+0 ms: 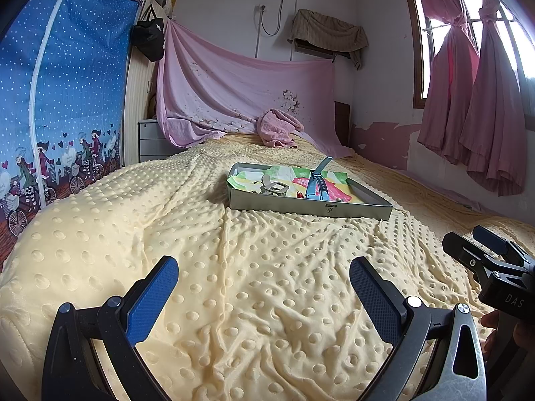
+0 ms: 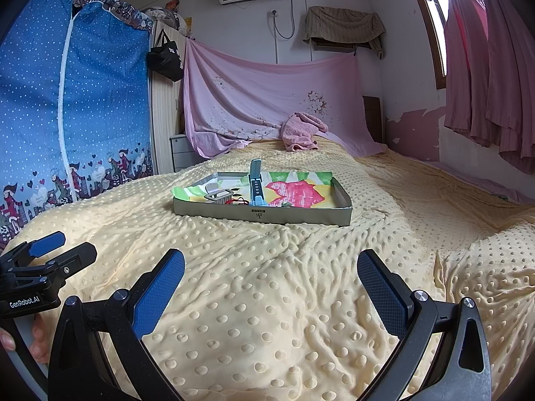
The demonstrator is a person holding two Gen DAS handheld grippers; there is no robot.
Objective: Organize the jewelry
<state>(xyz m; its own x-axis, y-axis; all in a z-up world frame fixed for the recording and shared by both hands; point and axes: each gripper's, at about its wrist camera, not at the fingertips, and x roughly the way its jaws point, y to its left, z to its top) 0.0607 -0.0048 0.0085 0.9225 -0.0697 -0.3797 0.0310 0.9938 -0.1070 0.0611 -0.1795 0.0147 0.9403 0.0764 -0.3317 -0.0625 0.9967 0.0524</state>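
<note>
Both the left claw (image 1: 264, 287) and the right claw (image 2: 271, 279) hang spread wide and empty over the dotted yellow blanket (image 2: 267, 300). Well ahead, a metal tray (image 2: 267, 215) on the bed holds a blue watch (image 2: 256, 182), a grey hair clip (image 2: 217, 195) and a red cord (image 2: 235, 201).

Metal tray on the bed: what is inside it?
The tray holds a colourful floral liner, a blue watch, a grey hair clip and something small and red. The liner hides the tray floor.
</note>
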